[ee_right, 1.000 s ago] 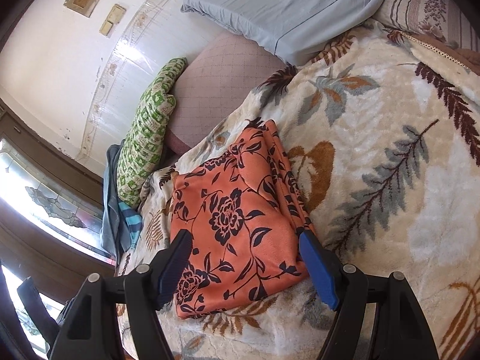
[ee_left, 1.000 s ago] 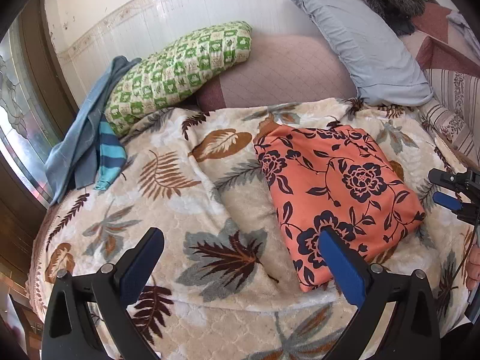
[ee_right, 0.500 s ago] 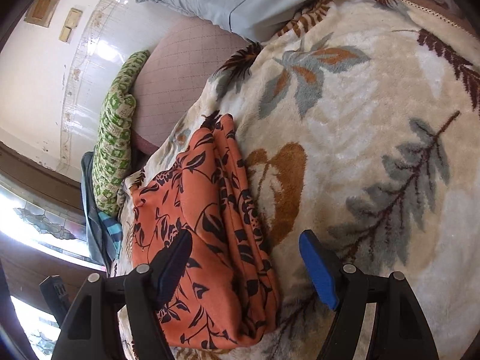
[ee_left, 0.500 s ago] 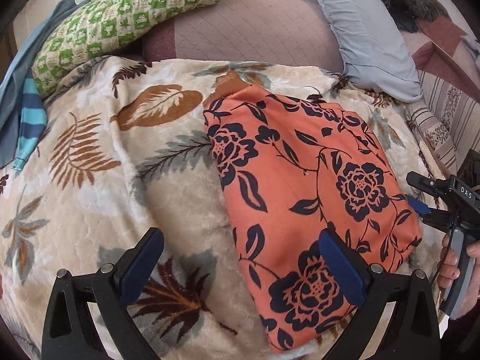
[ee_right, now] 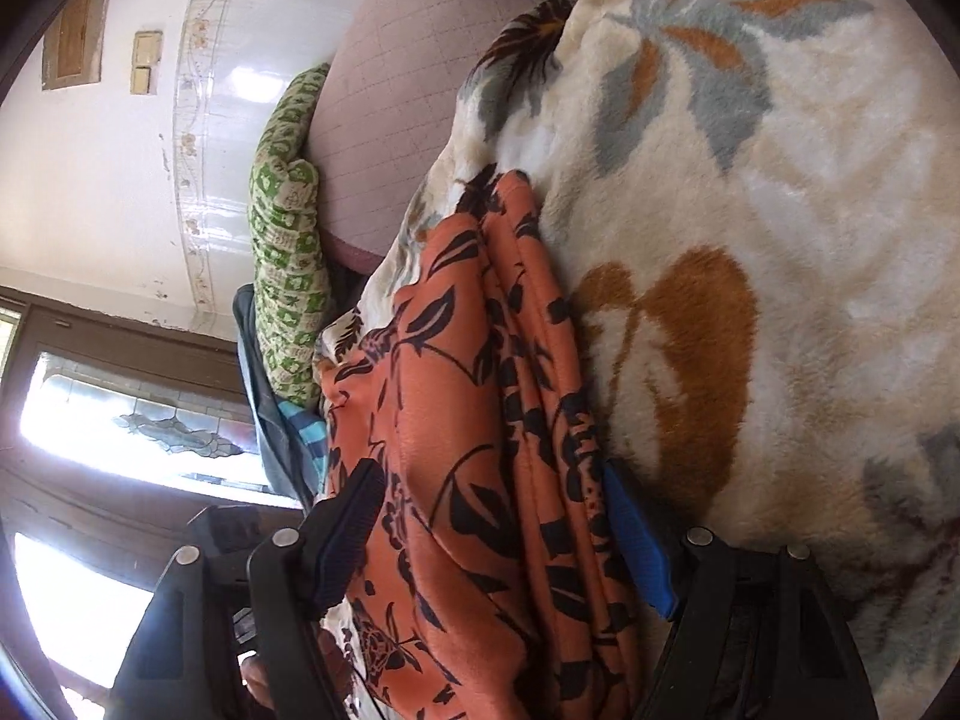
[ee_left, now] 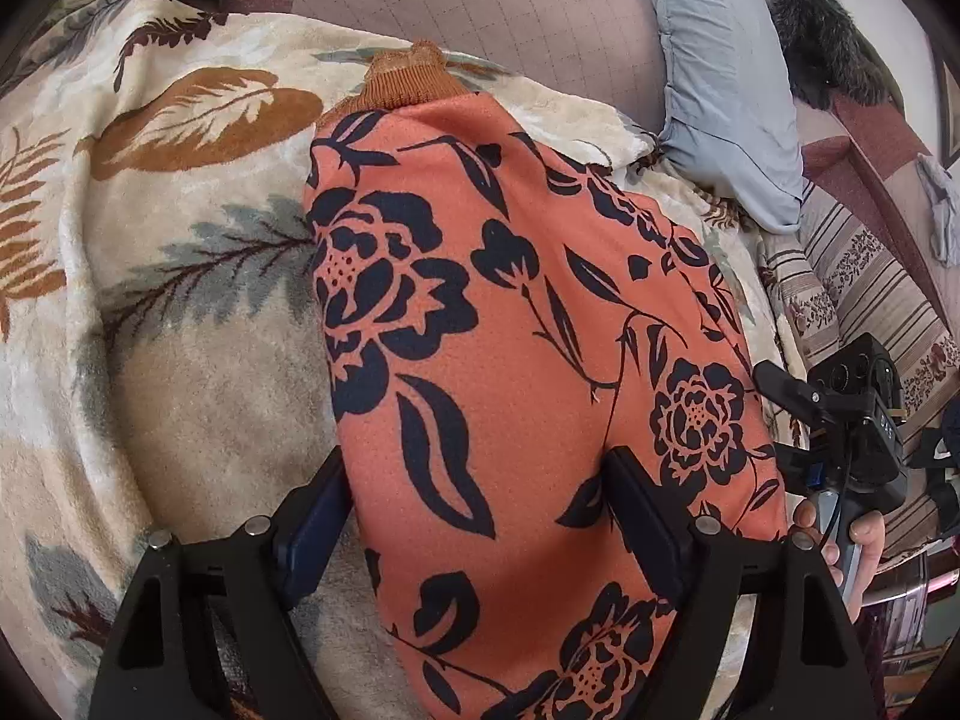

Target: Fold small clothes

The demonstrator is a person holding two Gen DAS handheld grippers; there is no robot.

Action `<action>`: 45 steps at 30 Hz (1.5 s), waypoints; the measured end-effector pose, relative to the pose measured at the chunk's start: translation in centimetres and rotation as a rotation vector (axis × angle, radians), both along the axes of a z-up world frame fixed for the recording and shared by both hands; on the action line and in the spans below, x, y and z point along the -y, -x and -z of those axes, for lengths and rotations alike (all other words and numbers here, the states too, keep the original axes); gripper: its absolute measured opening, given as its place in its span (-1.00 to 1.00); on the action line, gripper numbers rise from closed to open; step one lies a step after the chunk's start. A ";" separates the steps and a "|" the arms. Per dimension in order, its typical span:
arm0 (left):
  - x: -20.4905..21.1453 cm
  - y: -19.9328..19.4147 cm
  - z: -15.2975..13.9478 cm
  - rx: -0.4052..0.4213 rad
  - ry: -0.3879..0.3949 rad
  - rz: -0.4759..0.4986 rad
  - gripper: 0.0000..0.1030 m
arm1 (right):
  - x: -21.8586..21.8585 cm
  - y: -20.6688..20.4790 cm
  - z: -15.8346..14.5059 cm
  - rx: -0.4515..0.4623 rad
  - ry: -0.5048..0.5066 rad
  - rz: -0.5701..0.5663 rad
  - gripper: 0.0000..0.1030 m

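Note:
A folded orange garment with dark flowers (ee_left: 516, 360) lies on the leaf-print blanket (ee_left: 168, 228); its ribbed brown cuff points to the pillows. My left gripper (ee_left: 480, 516) is open, its jaws straddling the garment's near end, the left finger on the blanket beside its left edge. My right gripper (ee_right: 492, 534) is open, tilted sideways, its jaws either side of the garment's (ee_right: 480, 420) stacked right edge. The right gripper also shows at the right of the left wrist view (ee_left: 840, 420), next to the garment.
A mauve quilted cushion (ee_left: 480, 6), a grey-blue pillow (ee_left: 726, 96) and a green checked pillow (ee_right: 288, 228) lie at the head of the bed. Blue clothes (ee_right: 282, 438) hang by the window. A striped cover (ee_left: 870, 300) is at the right.
Both grippers have moved in close to the garment. The left now straddles its near end, the right has closed in on its right edge and tilted. Both stay open.

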State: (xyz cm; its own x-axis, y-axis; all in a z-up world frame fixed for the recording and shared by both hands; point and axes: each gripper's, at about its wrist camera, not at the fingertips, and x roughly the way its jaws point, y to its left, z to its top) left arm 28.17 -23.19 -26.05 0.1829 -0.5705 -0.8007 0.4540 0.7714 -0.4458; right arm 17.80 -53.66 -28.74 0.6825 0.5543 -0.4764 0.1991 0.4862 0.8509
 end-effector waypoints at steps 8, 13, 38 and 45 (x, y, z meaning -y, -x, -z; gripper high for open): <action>-0.6 -0.1 -0.8 0.016 0.011 -0.001 0.02 | -4.4 -1.2 -2.3 -0.036 0.192 -0.064 -0.14; -1.2 0.6 -2.4 0.070 -0.030 0.000 -0.12 | -6.2 -1.1 -4.8 0.008 0.216 -0.060 -0.23; -16.3 7.0 -2.5 0.141 -0.292 -0.155 0.30 | -21.9 4.8 -3.3 -0.084 0.300 -0.125 -0.07; -17.9 11.7 -8.6 0.394 -0.324 -0.185 0.33 | -22.7 7.3 -7.8 0.032 0.568 -0.069 -0.02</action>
